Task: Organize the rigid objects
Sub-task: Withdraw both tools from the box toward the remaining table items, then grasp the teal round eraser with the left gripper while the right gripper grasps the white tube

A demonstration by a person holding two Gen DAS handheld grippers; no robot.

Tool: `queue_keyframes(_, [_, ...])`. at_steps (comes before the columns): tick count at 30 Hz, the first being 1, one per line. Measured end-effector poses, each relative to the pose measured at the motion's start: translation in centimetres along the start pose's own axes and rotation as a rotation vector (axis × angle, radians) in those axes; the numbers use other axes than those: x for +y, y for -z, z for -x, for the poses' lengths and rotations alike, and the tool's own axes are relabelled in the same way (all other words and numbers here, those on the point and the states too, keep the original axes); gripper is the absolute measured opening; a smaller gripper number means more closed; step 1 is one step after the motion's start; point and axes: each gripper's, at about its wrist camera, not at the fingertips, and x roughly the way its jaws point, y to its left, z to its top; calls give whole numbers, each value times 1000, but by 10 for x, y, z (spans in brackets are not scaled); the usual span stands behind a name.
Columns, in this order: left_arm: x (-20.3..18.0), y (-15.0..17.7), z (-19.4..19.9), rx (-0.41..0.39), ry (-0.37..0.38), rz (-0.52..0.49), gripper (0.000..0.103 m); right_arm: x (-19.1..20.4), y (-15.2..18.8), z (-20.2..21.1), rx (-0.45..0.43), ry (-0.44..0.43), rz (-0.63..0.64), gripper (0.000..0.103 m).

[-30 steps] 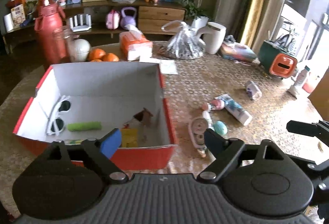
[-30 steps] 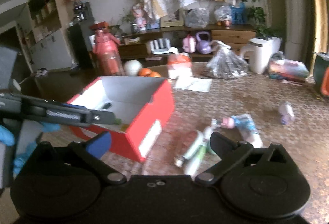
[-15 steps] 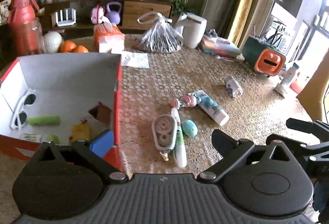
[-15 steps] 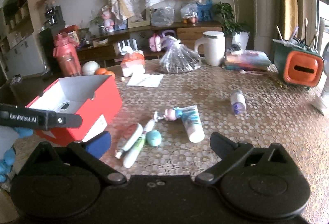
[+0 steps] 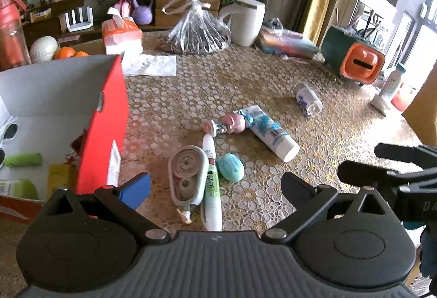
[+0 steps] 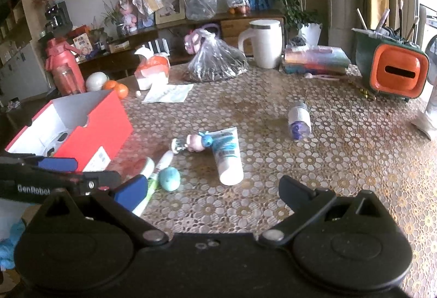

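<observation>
Left wrist: correction tape (image 5: 188, 178) between gripper (image 5: 215, 187) fingers.

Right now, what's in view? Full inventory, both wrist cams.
shoe box: 1, red outside, white inside, table left
sunglasses: 1, white, in box
green roll: 1, in box
correction tape: 1, grey, beside box
glue pen: 1, white-green, touching tape
teal egg: 1, right of pen
tube: 1, white-blue, centre
pink toy: 1, against tube
small bottle: 1, lying, mid-right
mug: 1, white, far side
tissue pack: 1, orange-white
organiser: 1, green-orange
left gripper: open, empty
right gripper: open, empty
</observation>
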Motion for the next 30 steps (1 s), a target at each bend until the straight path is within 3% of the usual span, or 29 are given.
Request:
queue_keyframes(12, [-19, 4, -42, 32, -3, -69, 102, -21, -12, -45, 49, -9, -10, 98])
queue_keyframes(20, [-28, 7, -58, 2, -9, -107, 102, -23, -23, -82, 92, -1, 23, 97])
queue_keyframes(28, [-42, 11, -69, -38, -3, -185, 101, -25, -25, -108, 129, -5, 42, 88])
queue_keyframes(30, [-44, 11, -72, -45, -1, -203, 95, -26, -25, -111, 134, -7, 42, 86])
